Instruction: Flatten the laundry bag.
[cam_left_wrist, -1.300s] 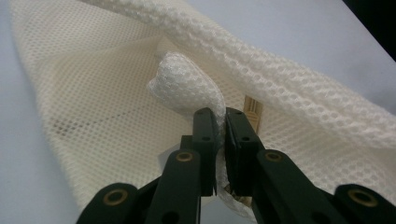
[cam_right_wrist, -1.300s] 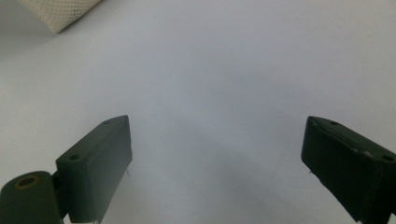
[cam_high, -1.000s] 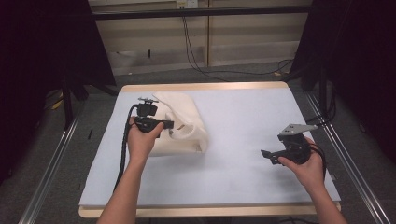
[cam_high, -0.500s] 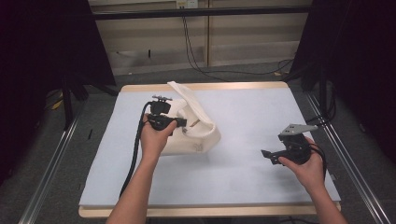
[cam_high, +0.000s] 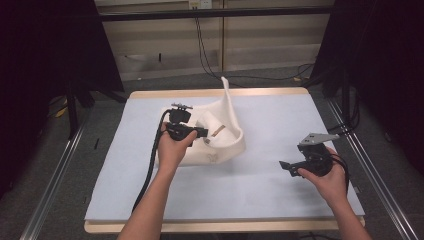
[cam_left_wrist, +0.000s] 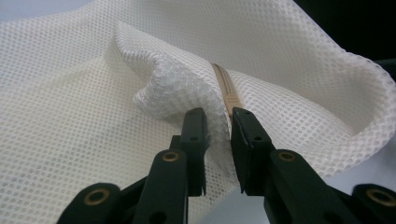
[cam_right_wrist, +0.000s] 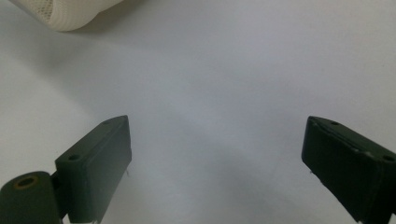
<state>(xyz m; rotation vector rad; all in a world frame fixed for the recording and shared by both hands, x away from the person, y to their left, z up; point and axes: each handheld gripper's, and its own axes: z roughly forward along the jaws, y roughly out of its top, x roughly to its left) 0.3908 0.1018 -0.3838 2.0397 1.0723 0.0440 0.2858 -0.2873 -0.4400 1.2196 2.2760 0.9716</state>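
A cream mesh bag lies on the pale blue mat, folded over toward the right with one corner sticking up at the back. My left gripper is shut on a fold of the mesh bag next to its tan zipper. The cloth is pinched between the two black jaws of the left gripper. My right gripper rests low over the mat at the right, open, nothing between its jaws; in its own view the right gripper faces bare mat, with the bag's edge at top left.
The mat covers a wooden table with metal rails along both sides. Cables hang at the back wall. A black cable trails from the left gripper along the forearm.
My left gripper has carried the pinched mesh to the right and up, folding the bag over itself and raising a corner. The right gripper has stayed put.
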